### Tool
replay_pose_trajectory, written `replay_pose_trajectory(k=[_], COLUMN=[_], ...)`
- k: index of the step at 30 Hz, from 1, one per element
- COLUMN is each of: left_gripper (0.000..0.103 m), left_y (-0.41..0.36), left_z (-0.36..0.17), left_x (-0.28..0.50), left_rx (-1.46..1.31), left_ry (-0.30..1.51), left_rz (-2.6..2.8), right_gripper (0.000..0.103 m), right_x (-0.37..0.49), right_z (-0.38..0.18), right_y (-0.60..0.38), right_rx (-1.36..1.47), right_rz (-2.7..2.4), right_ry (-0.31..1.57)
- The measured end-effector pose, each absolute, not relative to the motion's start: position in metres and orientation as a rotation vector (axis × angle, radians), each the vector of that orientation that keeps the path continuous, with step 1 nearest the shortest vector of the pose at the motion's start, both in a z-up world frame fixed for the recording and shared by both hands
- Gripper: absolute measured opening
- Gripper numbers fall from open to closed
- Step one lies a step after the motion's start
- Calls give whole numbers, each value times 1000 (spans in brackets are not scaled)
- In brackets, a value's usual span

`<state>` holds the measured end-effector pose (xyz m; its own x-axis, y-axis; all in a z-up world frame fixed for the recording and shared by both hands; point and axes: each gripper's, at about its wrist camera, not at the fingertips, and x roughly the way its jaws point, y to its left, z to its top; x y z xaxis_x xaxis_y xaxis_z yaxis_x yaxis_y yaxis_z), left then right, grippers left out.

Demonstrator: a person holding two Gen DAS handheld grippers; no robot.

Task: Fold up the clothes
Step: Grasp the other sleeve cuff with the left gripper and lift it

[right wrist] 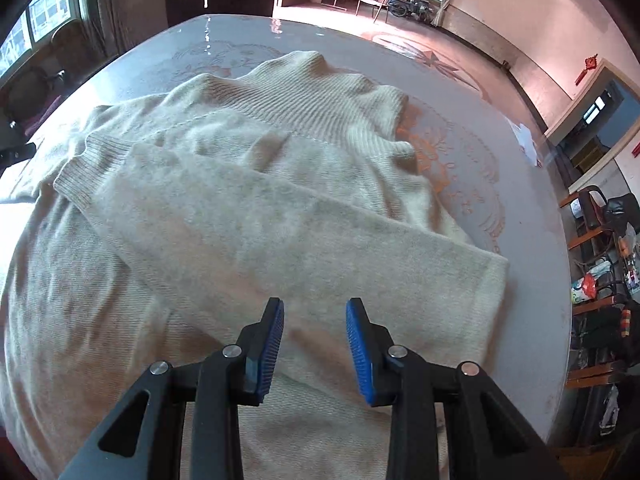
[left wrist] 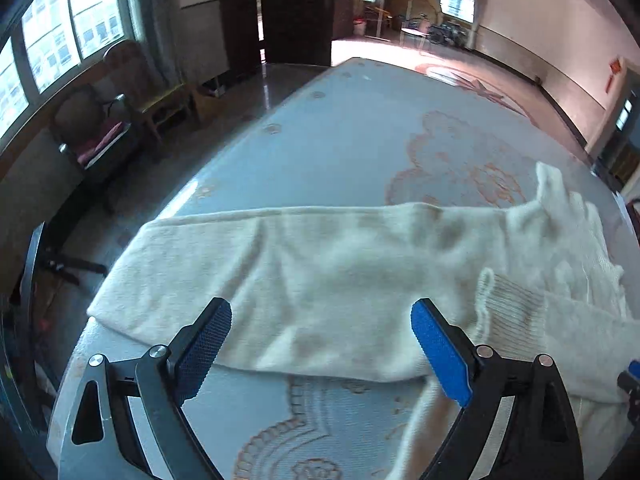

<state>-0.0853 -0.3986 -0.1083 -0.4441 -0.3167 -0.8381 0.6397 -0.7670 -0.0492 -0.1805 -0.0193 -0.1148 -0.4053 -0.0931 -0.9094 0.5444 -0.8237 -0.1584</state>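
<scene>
One cream knit sweater (right wrist: 248, 208) lies partly folded on a round table (right wrist: 532, 280); two grippers hover above it, neither holding anything.

The sweater fills the centre of both views, spread flat on the patterned tablecloth so it can be folded. One sleeve (right wrist: 280, 240) lies diagonally across the body, its ribbed cuff (right wrist: 80, 172) at middle left in the right wrist view, likely a first fold. The left gripper (left wrist: 322, 352), at the bottom of its frame, has its jaws spread wide and empty. The right gripper (right wrist: 315, 352), bottom centre, has its jaws partly apart, gripping no cloth, seemingly between grasps.
</scene>
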Motion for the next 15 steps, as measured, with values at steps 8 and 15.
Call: replay_pose_trajectory(k=[8,15], left_gripper=[93,93], left_y=[-507,-601], left_z=[-108,-148], left_x=[6,49], left_rx=[1180,1197], left_ry=[407,828], left_rz=[-1978,-1890], right_gripper=[33,33], right_x=[-161,-118], right_z=[-104,-105], right_y=[-76,-114], right_rx=[1453,1444], right_rz=[-2168,-2113], right_ry=[454,508])
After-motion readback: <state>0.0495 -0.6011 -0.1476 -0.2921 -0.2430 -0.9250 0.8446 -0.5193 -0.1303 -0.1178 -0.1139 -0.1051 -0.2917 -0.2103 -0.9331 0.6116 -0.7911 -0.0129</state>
